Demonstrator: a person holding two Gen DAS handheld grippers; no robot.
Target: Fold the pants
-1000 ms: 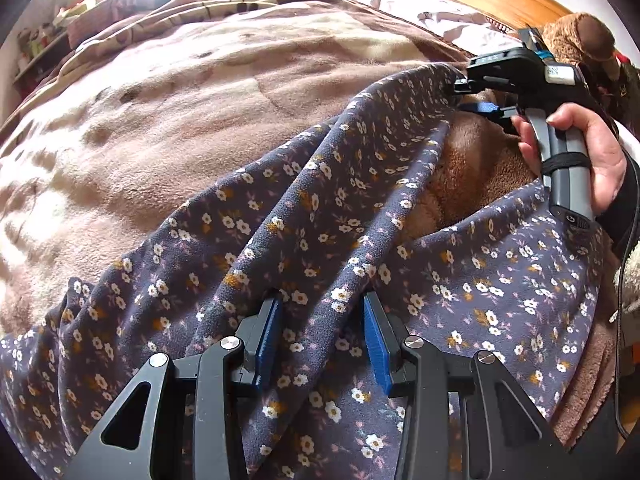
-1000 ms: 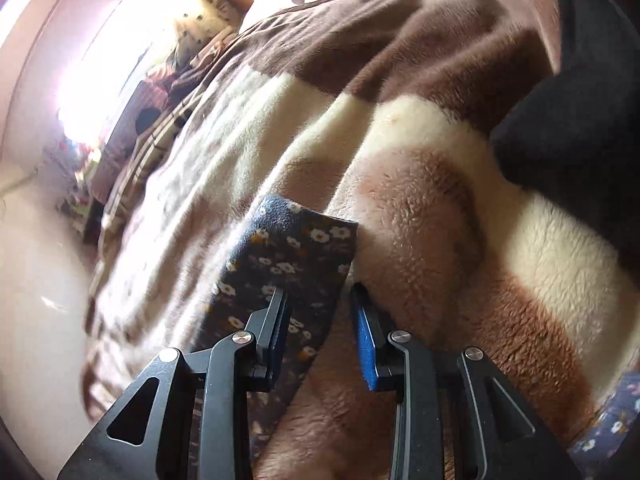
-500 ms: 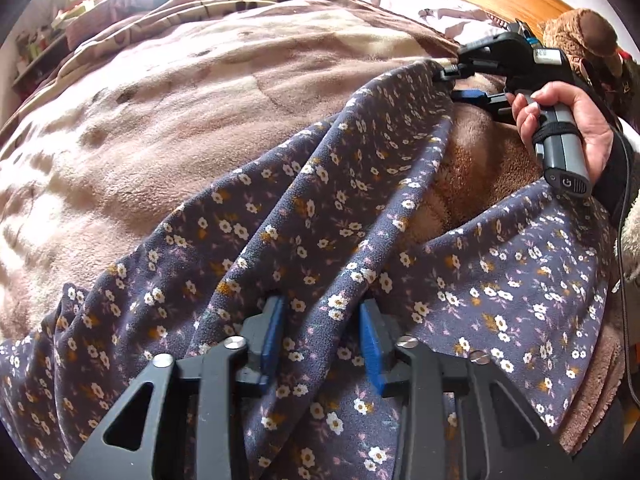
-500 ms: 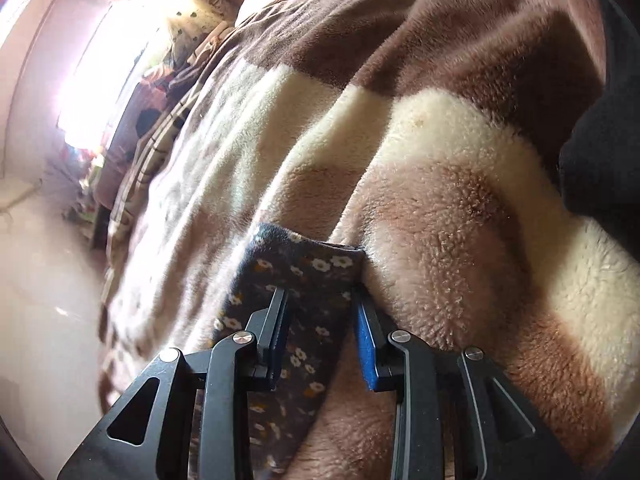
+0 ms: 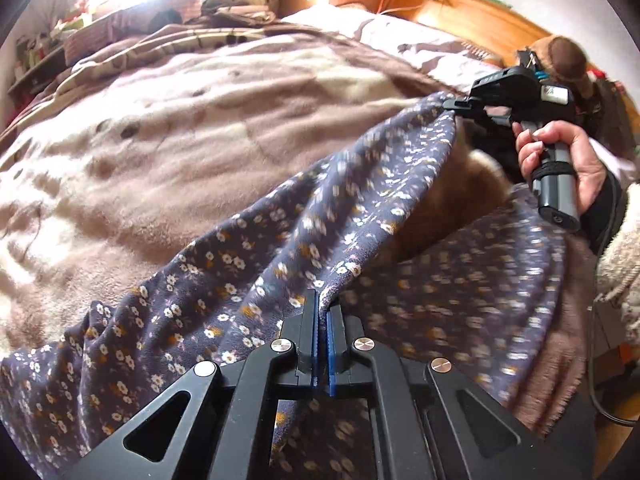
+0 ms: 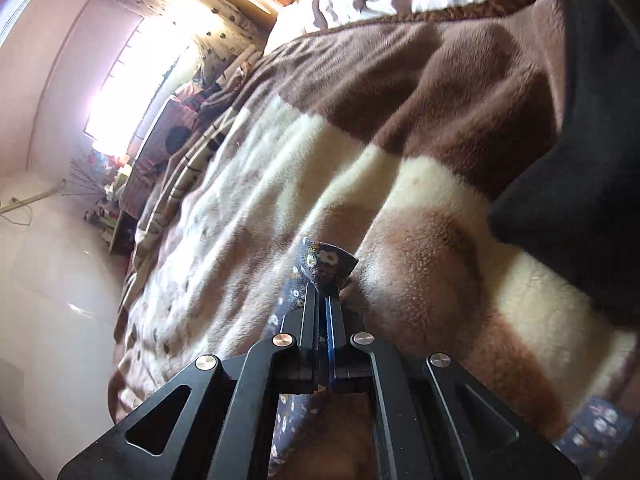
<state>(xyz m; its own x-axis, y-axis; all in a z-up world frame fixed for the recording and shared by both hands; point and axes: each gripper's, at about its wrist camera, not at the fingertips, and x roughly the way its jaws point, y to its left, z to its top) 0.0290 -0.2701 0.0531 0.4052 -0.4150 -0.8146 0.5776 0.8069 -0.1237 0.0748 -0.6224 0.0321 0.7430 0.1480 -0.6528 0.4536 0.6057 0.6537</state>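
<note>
The pants (image 5: 248, 272) are dark blue-grey with small white and orange flowers and lie spread on a fleece blanket. My left gripper (image 5: 322, 312) is shut on a ridge of the fabric near the crotch, between the two legs. My right gripper (image 6: 323, 294) is shut on the hem corner of one leg (image 6: 326, 262), which sticks out past the fingertips. In the left wrist view the right gripper (image 5: 460, 106) holds that leg end at the far right, lifted off the blanket. The other leg (image 5: 480, 292) lies flat at the right.
The brown and cream fleece blanket (image 5: 180, 128) covers the bed. A wooden headboard (image 5: 480, 20) and a brown plush toy (image 5: 560, 56) are at the back right. A dark garment (image 6: 580, 160) lies at the right. A bright window (image 6: 132, 80) and the floor (image 6: 52, 280) are at the left.
Both grippers have closed on the pants: the left on the fabric ridge at the crotch, the right on the leg hem. The leg end has lifted slightly.
</note>
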